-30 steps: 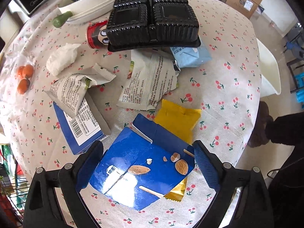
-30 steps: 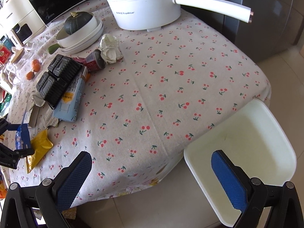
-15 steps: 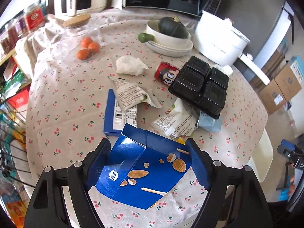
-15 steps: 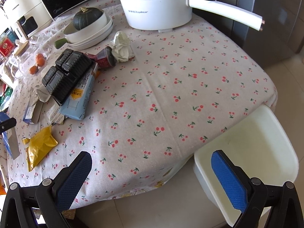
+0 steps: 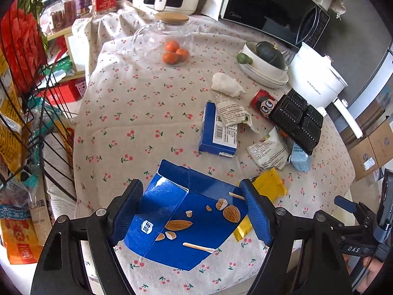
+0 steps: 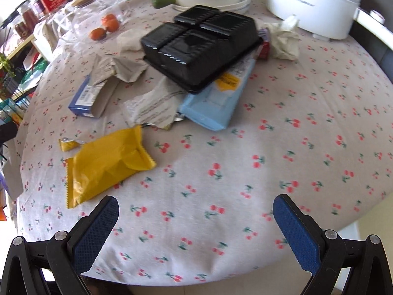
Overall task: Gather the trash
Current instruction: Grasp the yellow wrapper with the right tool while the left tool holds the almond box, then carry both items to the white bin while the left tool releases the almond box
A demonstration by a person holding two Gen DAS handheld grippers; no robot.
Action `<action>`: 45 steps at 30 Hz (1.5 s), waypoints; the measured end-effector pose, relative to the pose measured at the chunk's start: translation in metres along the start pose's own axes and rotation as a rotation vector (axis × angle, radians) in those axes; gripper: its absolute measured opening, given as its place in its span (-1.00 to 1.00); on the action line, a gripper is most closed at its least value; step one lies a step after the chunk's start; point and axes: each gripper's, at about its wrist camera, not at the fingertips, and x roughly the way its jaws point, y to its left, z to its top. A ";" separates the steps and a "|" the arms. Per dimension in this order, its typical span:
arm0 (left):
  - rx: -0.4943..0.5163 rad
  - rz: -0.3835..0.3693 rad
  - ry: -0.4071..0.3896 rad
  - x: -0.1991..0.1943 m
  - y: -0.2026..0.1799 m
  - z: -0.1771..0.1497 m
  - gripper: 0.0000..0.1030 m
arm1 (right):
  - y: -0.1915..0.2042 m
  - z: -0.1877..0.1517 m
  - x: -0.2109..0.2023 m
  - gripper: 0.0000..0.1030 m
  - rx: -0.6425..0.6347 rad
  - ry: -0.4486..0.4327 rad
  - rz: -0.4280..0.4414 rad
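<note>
The blue almond carton (image 5: 186,218), flattened and open at one end, was pinched between the two pads of the left gripper (image 5: 194,211) and held above the near edge of the cherry-print tablecloth (image 5: 137,113). Directly beyond its right pad lay the yellow wrapper (image 5: 270,186), partly hidden under the carton.

Farther in on the table: a blue barcode box (image 5: 218,132) with a crumpled grey wrapper (image 5: 231,110) lying over its far end; a second grey wrapper (image 5: 269,151); a light-blue packet (image 5: 299,158). A black four-compartment tray (image 5: 297,120), upside down, rested on the packet and the second wrapper. A red can (image 5: 264,100) lay on its side just behind the tray, with a crumpled white tissue (image 5: 227,84) beside it.

At the far side stood a glass pot (image 5: 167,39) with three oranges, a white bowl holding a dark green squash (image 5: 270,54), and a white electric pot (image 5: 316,81).

The right gripper (image 6: 195,233) was spread wide with nothing between its fingers, hovering over bare cloth at the table edge. The yellow wrapper (image 6: 105,164) lay just left of it; the tray (image 6: 201,46) and light-blue packet (image 6: 216,103) were farther ahead.
</note>
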 end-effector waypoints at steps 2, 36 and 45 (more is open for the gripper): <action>-0.004 0.002 0.013 0.001 0.010 -0.003 0.60 | 0.018 0.003 0.011 1.00 -0.011 0.001 0.016; 0.044 -0.001 0.081 0.009 0.037 -0.025 0.60 | 0.074 -0.005 0.068 0.43 0.103 -0.219 -0.134; 0.073 -0.002 0.087 0.011 0.019 -0.024 0.60 | 0.041 -0.002 0.033 0.32 0.094 -0.235 -0.134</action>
